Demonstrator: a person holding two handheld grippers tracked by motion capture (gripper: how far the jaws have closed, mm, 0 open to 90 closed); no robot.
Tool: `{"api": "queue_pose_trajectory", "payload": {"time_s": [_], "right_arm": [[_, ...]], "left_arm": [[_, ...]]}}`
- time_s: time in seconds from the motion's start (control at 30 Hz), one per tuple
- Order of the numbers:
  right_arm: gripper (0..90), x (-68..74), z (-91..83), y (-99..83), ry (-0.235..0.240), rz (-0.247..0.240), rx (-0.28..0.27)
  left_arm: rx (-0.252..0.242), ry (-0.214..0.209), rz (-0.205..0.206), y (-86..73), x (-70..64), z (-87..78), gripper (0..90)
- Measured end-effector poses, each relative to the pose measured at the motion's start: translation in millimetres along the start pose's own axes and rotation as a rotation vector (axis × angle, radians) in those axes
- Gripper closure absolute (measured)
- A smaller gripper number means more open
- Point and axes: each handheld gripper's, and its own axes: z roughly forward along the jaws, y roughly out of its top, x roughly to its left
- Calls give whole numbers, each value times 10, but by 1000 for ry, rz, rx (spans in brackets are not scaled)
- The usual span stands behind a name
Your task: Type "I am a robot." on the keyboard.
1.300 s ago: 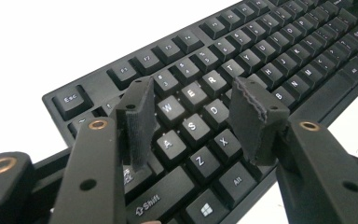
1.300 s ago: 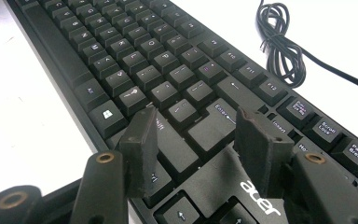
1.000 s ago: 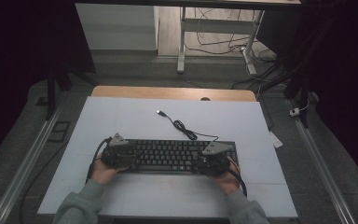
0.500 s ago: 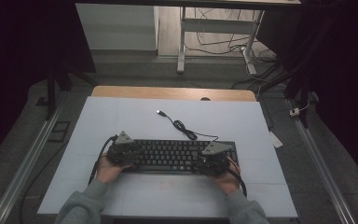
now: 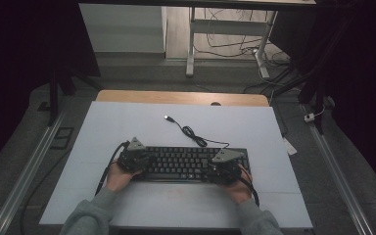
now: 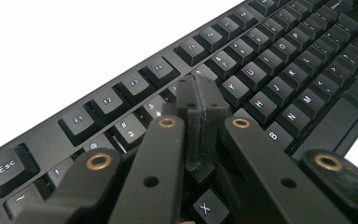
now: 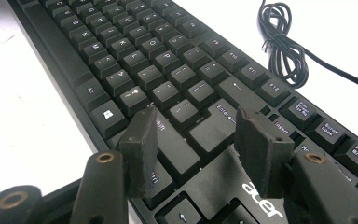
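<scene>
Compared with a second ago, the left gripper (image 5: pixel 133 159) is sitting a little farther right and farther from the person along the black plastic keyboard (image 5: pixel 183 164), while the right gripper (image 5: pixel 223 169) is holding much the same spot at the keyboard's right end. That small shift suggests the left tool is travelling across the keys, probably to press one rather than to lift the board.

In the left gripper view the jaws are pressed together, tips meeting over the number row near the 4 and 5 keys; whether they are actually touching a keycap is hard to tell from this angle. In the right gripper view the right gripper's (image 7: pixel 193 126) jaws are standing spread apart, hovering above the Shift and Enter keys with nothing between them.

The keyboard is lying flat on the white tabletop (image 5: pixel 127 122), near the person's edge, its long side running left to right. Its thin black cable (image 5: pixel 191 132) is coiling away toward the far side, ending in a loose USB plug (image 5: pixel 167 117).
</scene>
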Motion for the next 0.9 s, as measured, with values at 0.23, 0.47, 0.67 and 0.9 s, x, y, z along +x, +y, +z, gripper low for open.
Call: {"api": "queue_pose_trajectory", "payload": {"time_s": [0.23, 0.47, 0.67, 0.9], "right_arm": [[492, 0, 1, -1, 0, 0, 1], [492, -3, -1, -1, 1, 0, 0], [492, -4, -3, -1, 1, 0, 0], [492, -1, -1, -1, 1, -1, 0]], "left_arm": [[9, -2, 6, 7, -13, 34, 884], [17, 1, 6, 7, -21, 53, 884], [20, 4, 7, 3, -12, 53, 885], [28, 7, 3, -8, -7, 79, 886]]}}
